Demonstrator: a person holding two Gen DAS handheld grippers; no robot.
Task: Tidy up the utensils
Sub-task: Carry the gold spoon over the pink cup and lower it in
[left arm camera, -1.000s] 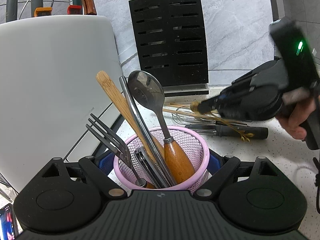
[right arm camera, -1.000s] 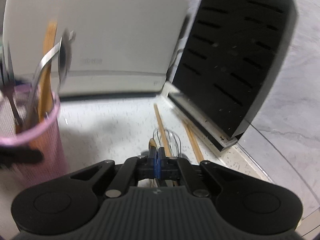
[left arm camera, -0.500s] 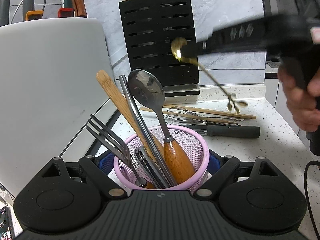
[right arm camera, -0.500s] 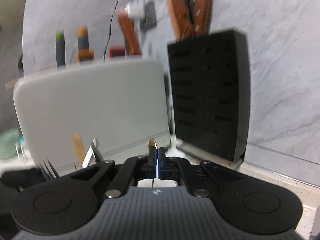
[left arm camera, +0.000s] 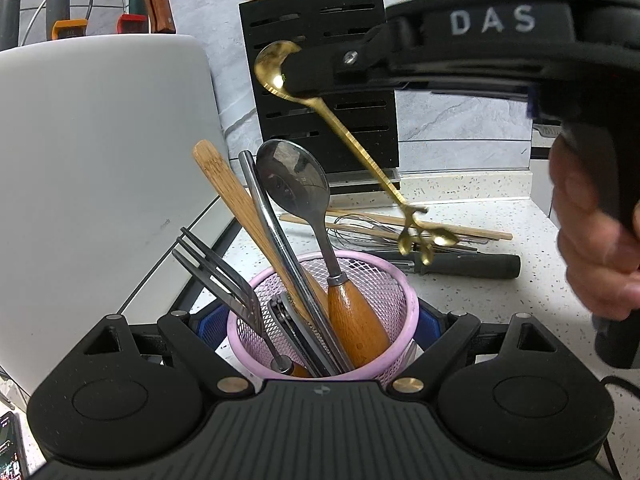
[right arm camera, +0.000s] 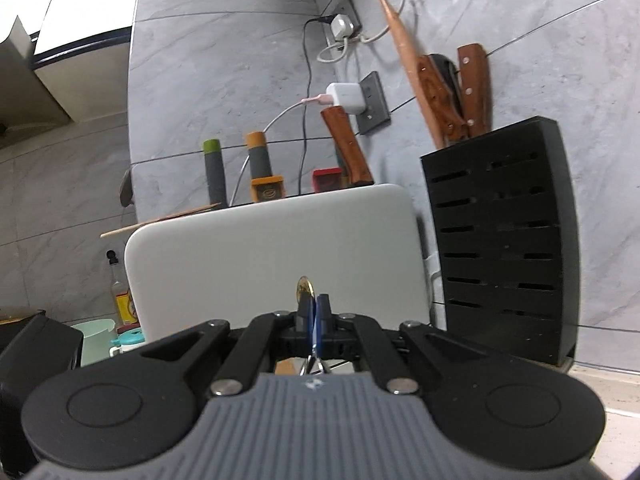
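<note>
Gold spoon [left arm camera: 352, 136] above pink cup [left arm camera: 412, 312], pinched by our right gripper [left arm camera: 288, 76]; left gripper [left arm camera: 322, 324] clamps cup; whisk [left arm camera: 360, 232] and chopsticks [left arm camera: 472, 232] behind cup remain | right view: spoon bowl [right arm camera: 305, 289] between closed pads, not yet dropped.
</note>
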